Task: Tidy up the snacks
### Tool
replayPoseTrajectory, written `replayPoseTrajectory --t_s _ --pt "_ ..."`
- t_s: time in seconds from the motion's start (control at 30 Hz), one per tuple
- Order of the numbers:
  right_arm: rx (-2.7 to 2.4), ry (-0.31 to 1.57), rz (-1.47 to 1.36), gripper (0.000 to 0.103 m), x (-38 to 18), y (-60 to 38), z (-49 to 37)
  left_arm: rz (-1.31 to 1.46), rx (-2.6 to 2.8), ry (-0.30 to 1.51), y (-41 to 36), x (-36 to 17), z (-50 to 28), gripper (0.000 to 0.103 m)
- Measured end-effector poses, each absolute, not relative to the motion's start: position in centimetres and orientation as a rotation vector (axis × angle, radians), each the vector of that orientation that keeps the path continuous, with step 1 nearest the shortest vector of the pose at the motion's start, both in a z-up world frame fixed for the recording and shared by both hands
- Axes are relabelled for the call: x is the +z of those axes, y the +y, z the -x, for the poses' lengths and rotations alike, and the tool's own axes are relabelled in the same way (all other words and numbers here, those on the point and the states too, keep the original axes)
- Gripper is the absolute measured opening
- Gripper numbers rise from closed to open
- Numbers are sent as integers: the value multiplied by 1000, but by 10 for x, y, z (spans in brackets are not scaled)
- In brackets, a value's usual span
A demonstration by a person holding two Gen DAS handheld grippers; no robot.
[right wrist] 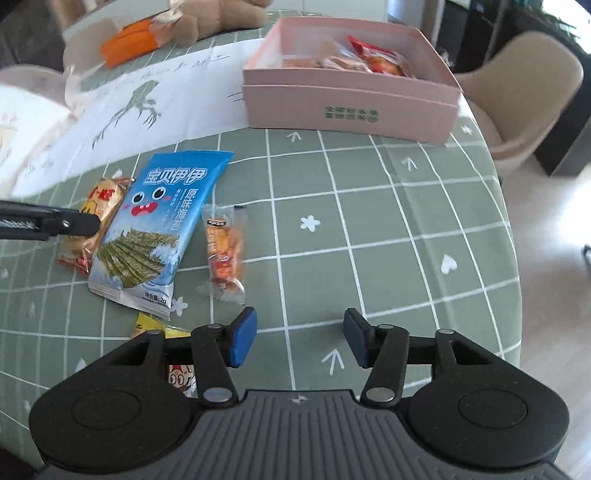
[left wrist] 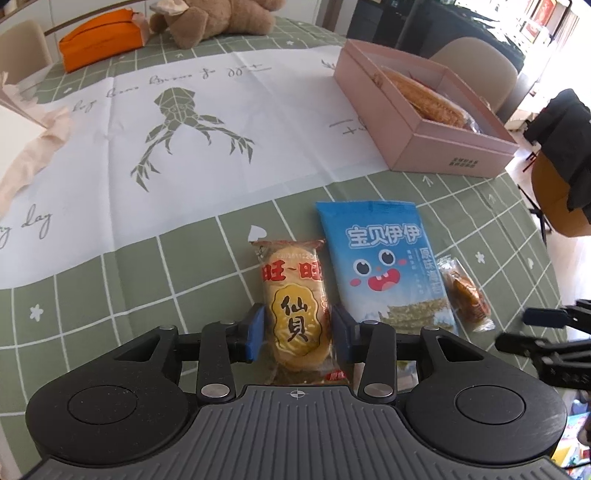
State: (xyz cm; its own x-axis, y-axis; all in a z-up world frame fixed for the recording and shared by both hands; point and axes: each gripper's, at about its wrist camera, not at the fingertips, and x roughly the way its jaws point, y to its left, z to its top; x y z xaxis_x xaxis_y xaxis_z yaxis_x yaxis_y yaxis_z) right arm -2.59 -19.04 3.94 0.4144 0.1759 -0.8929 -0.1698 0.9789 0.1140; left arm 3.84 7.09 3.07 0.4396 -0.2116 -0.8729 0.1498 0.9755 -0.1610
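A rice cracker pack (left wrist: 293, 314), red and yellow, lies on the green checked tablecloth between the blue pads of my left gripper (left wrist: 298, 332). The pads flank it closely without clearly pressing, so the gripper is open. To its right lie a blue seaweed pack (left wrist: 384, 266) and a small orange snack pack (left wrist: 467, 295). My right gripper (right wrist: 299, 339) stands open over bare cloth with nothing between its pads; the small orange pack (right wrist: 225, 251) lies ahead to its left. A pink box (right wrist: 351, 107) at the back holds several snacks.
A yellow pack (right wrist: 155, 325) and a cartoon-printed pack (right wrist: 181, 376) peek out under the right gripper's left side. A teddy bear (left wrist: 210, 22) and an orange pouch (left wrist: 99, 40) sit at the far edge. The table's edge and a beige chair (right wrist: 535, 92) are to the right.
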Motion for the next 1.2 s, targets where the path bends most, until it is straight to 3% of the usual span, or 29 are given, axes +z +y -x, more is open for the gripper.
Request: replayPoseTrajectory --t_s 0.2,0.37,0.43,0.5,0.6,0.9,0.97,1.03,1.2 --pt "342 1204 -111 71 53 -171 45 62 -245 1088 67 29 -32 40" --pt "368 1270 -121 72 45 -138 51 69 -265 1088 66 29 -11 39" --pt "354 1244 -54 77 44 -125 54 68 -283 1092 66 29 0 39" --pt "335 1218 29 74 44 -112 60 72 -302 1102 67 29 10 39" --pt "326 1188 98 56 47 -102 65 72 -322 1113 70 30 21 39" --pt "215 1128 120 56 45 -126 54 52 -328 1113 70 30 31 40" --pt "182 1105 118 61 42 -135 49 52 -323 1107 69 29 29 40" --pt "149 1093 93 75 39 -147 47 44 -319 1103 67 29 26 40" --pt "101 1051 25 86 31 -161 48 -13 -316 1097 54 28 19 41"
